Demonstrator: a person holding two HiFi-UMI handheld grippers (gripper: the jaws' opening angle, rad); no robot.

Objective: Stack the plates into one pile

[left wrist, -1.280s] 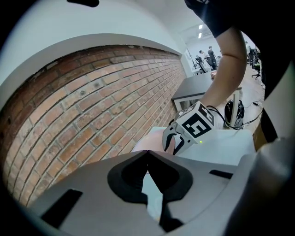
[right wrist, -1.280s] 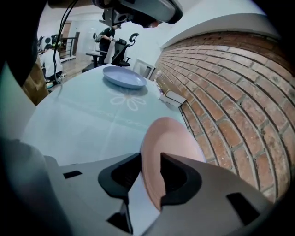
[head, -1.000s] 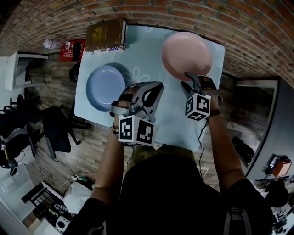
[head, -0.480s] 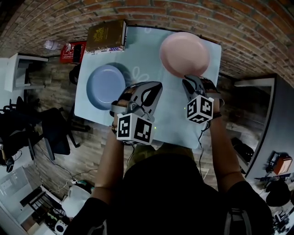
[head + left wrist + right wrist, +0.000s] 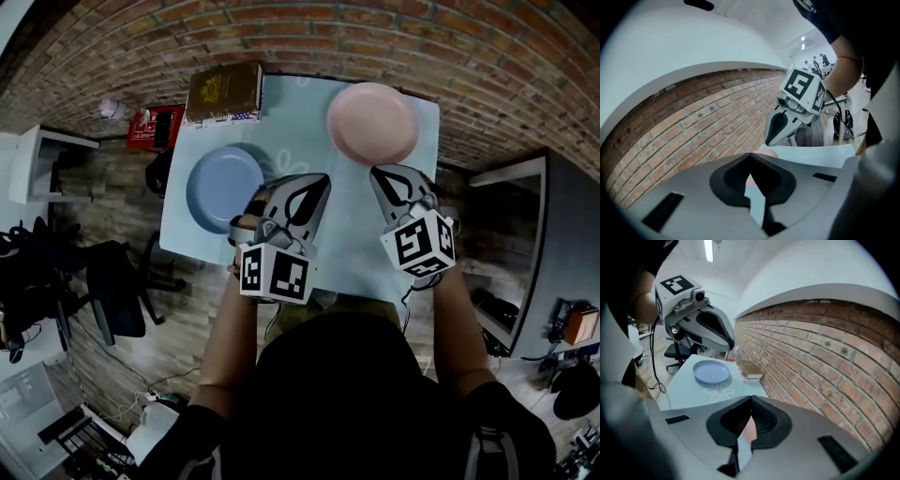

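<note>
Pale blue table [image 5: 300, 220] against brick wall [image 5: 394, 28]; wood-plank floor [image 5: 122, 178] to its left. Blue plate [image 5: 225, 186] on table's left side, pink plate [image 5: 372, 122] near far right corner, well apart. Book [image 5: 223, 91] at far left corner. Left gripper [image 5: 323, 178]: jaws together, empty. Right gripper [image 5: 375, 172]: jaws just closed, nothing between them.

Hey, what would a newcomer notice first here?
Two plates lie apart on the pale blue table: a pink plate at its far right, a blue plate at its left. Nearer the person, the left gripper and right gripper hang above the table, both shut and empty, the right's fingers having just closed.
</note>
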